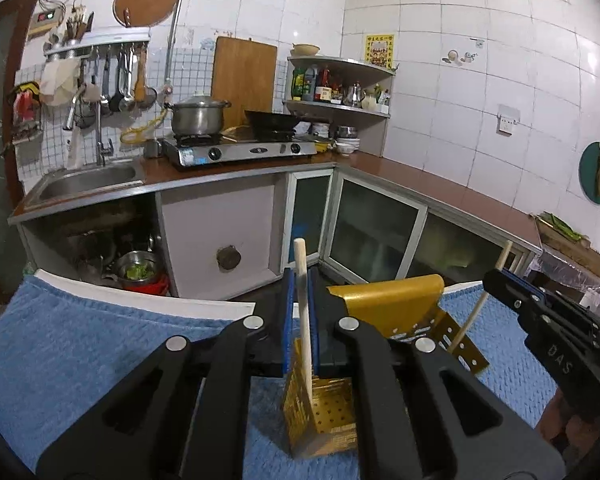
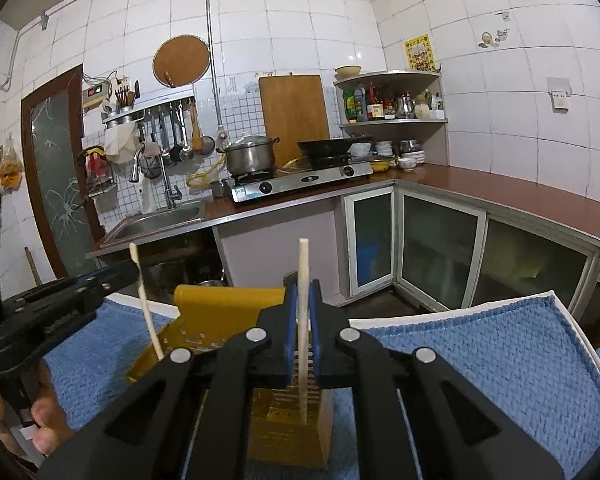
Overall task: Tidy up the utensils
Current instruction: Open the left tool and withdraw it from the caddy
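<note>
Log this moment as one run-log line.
left gripper: shut on chopstick | right gripper: shut on second chopstick | both over gold holder

"DAS" on the black right tool (image 1: 500, 280) body; yellow poster (image 1: 379, 50) illegible.

Both views are evenly and fairly brightly lit from overhead, with small glare spots on the glossy wall tiles (image 1: 480, 92) toward one o'clock, strong fisheye bending and black vignetting at the corners, and soft shadow under the counter (image 2: 500, 192).
</note>
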Demonstrator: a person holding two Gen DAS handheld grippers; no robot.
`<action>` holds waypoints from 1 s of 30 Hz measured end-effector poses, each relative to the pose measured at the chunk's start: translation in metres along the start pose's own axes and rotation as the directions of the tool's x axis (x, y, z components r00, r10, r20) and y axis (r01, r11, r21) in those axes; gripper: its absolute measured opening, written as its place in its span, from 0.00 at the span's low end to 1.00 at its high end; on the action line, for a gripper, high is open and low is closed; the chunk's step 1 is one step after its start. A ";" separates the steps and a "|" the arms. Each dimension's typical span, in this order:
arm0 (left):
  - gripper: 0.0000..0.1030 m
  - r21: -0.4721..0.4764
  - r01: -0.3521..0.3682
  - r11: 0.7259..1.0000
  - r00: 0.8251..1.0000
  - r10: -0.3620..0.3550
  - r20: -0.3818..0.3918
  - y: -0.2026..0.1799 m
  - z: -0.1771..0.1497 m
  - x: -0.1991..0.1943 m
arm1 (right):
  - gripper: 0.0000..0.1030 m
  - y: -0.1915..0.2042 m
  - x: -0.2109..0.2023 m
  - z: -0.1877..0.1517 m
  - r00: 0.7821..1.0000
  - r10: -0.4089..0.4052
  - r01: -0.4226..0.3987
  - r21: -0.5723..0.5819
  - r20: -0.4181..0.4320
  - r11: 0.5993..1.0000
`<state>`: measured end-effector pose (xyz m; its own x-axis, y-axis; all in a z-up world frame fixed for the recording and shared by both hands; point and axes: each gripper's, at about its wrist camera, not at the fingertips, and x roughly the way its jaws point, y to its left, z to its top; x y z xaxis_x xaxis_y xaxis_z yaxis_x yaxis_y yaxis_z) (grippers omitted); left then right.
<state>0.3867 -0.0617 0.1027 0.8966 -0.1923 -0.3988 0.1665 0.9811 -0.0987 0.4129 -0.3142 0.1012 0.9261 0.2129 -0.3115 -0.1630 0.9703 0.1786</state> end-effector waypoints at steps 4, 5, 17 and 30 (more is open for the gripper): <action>0.58 -0.017 -0.018 1.000 1.000 0.018 0.016 0.005 0.003 -0.030 | 0.10 0.002 -0.021 0.008 1.000 0.001 -0.001 -0.005 0.000 1.000; 0.66 -0.021 -0.032 0.999 0.999 0.033 0.027 0.007 0.002 -0.039 | 0.22 0.002 -0.028 0.009 1.000 -0.004 0.004 -0.011 0.000 1.000; 0.95 -0.014 -0.108 0.994 0.992 0.107 -0.073 0.021 -0.058 -0.093 | 0.75 -0.002 -0.095 -0.046 0.992 -0.083 0.080 -0.036 -0.099 0.996; 0.95 0.002 -0.112 0.994 0.942 0.107 -0.319 0.021 -0.132 -0.072 | 0.82 -0.012 -0.098 -0.126 0.944 -0.142 0.133 -0.053 -0.299 0.990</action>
<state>0.2719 -0.0304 0.0090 0.7314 -0.0830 -0.6769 0.0658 0.9965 -0.0512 0.2813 -0.3325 0.0124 0.7955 0.0969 -0.5981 -0.0566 0.9947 0.0860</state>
